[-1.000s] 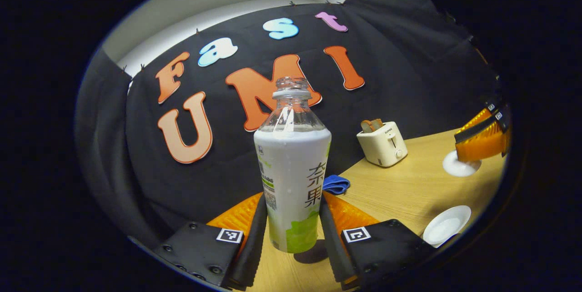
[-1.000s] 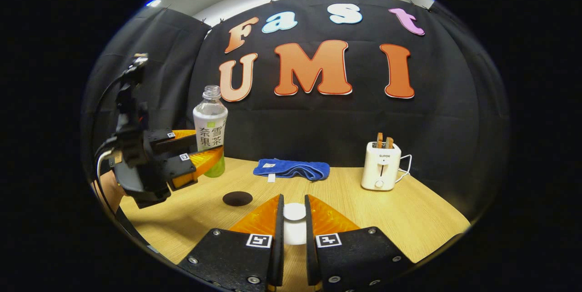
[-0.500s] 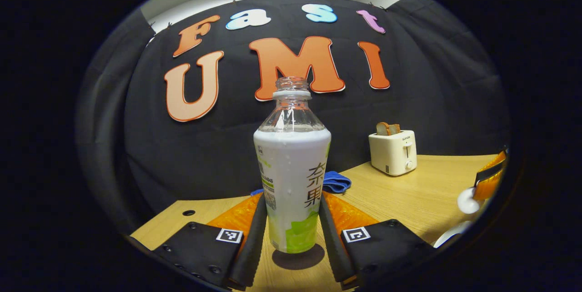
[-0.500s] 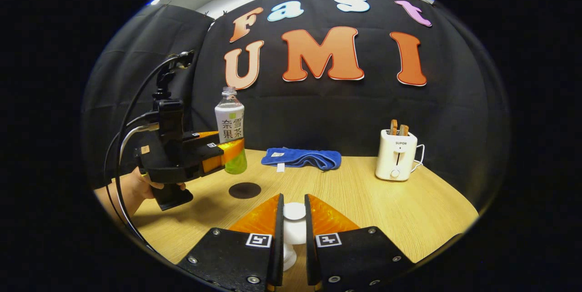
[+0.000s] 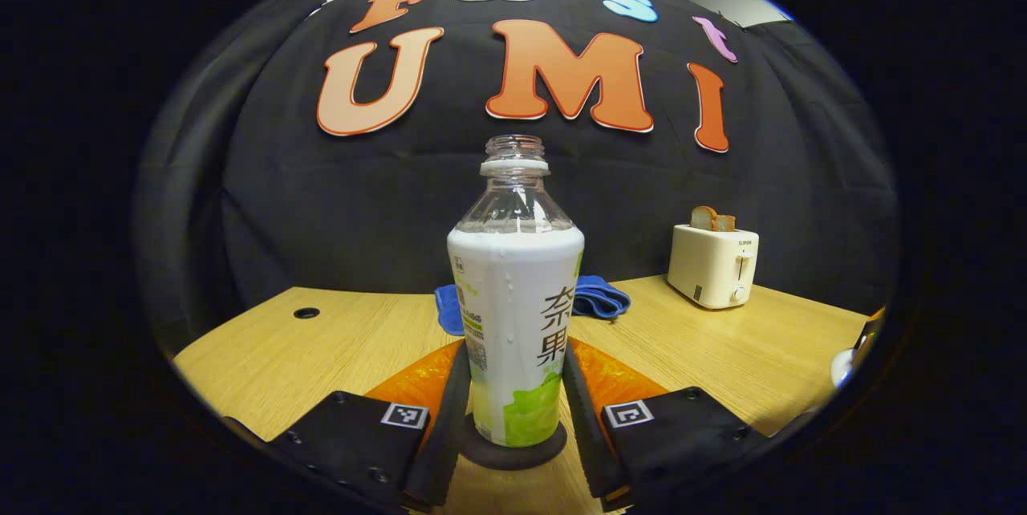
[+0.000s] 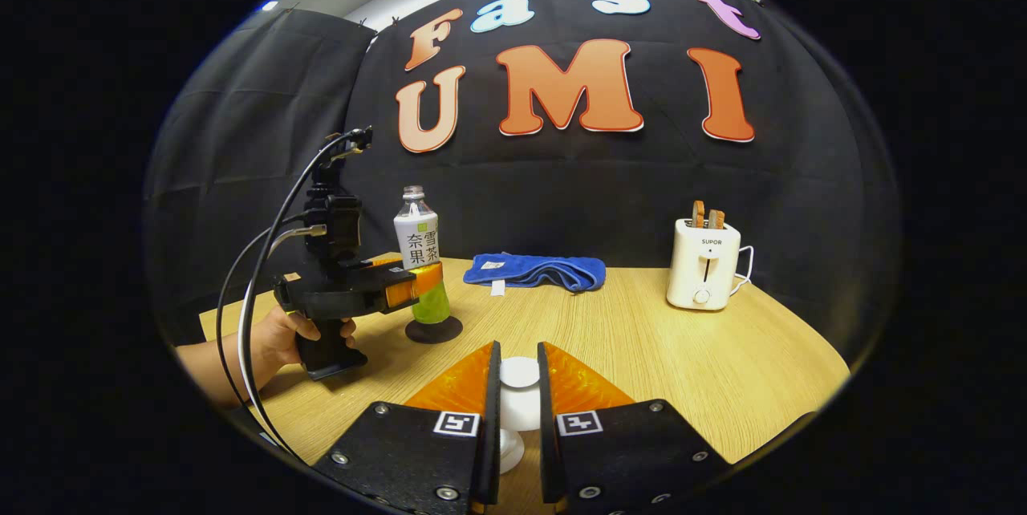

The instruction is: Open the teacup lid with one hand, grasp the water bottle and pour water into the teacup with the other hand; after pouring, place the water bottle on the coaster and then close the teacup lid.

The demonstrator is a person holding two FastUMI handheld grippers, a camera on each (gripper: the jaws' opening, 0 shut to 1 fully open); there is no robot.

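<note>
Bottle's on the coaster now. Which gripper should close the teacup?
Right: that hand-held gripper is clamped on the teacup lid. The left hand-held gripper is clamped on the water bottle.

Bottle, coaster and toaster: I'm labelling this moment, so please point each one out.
bottle (image 5: 513,298), left gripper view, on its white label.
coaster (image 6: 434,330), right gripper view, on the dark disc's front edge under the bottle.
toaster (image 6: 701,274), right gripper view, on its front face.

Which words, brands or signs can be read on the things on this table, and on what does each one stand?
"SUPOR": on the front of the toaster.
On the water bottle: big printed characters, not Latin letters; the fine print is too small to read.
On the white tag of the blue towel: too small to read.
</note>
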